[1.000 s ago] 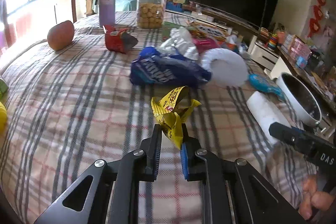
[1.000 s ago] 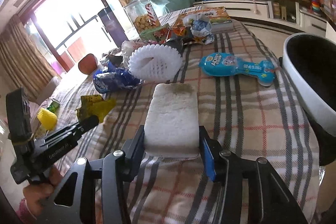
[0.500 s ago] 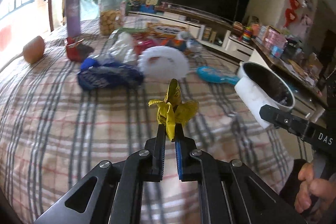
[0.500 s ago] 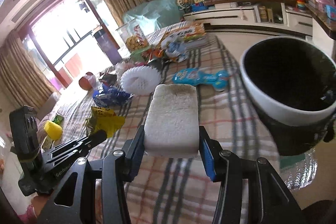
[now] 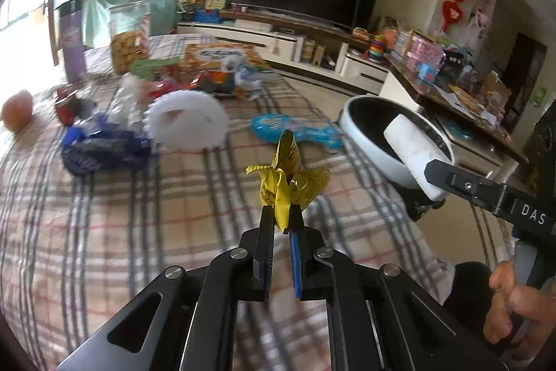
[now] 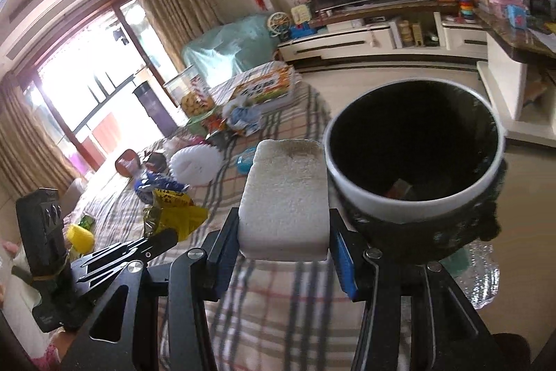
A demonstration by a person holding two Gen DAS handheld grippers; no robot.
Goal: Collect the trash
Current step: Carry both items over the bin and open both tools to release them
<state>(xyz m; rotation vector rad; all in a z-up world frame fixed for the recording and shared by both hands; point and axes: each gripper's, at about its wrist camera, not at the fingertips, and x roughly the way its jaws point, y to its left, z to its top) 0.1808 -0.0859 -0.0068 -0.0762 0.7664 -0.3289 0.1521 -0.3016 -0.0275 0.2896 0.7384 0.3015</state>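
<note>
My left gripper (image 5: pixel 282 214) is shut on a crumpled yellow wrapper (image 5: pixel 288 176), held above the plaid tablecloth (image 5: pixel 104 232). My right gripper (image 6: pixel 283 225) is shut on a white foam block (image 6: pixel 286 190), carried just left of the white-rimmed black bin (image 6: pixel 413 155). In the left wrist view the foam block (image 5: pixel 410 145) hangs over the rim of the bin (image 5: pixel 361 124) off the table's right edge. The right wrist view shows the yellow wrapper (image 6: pixel 177 211) in the left gripper (image 6: pixel 163 237) at lower left. A small scrap lies inside the bin.
On the table lie a blue snack bag (image 5: pixel 100 145), a white foam net (image 5: pixel 187 120), a light-blue packet (image 5: pixel 295 131), a red wrapper (image 5: pixel 66 103), an apple (image 5: pixel 15 113), a biscuit jar (image 5: pixel 130 37) and a purple bottle (image 5: pixel 71 44). A person's hand (image 5: pixel 514 308) grips the right handle.
Both grippers have lifted and swung right toward the bin. The yellow wrapper left the cloth, squeezed thin between the left jaws. The foam block now reaches the bin's rim.
</note>
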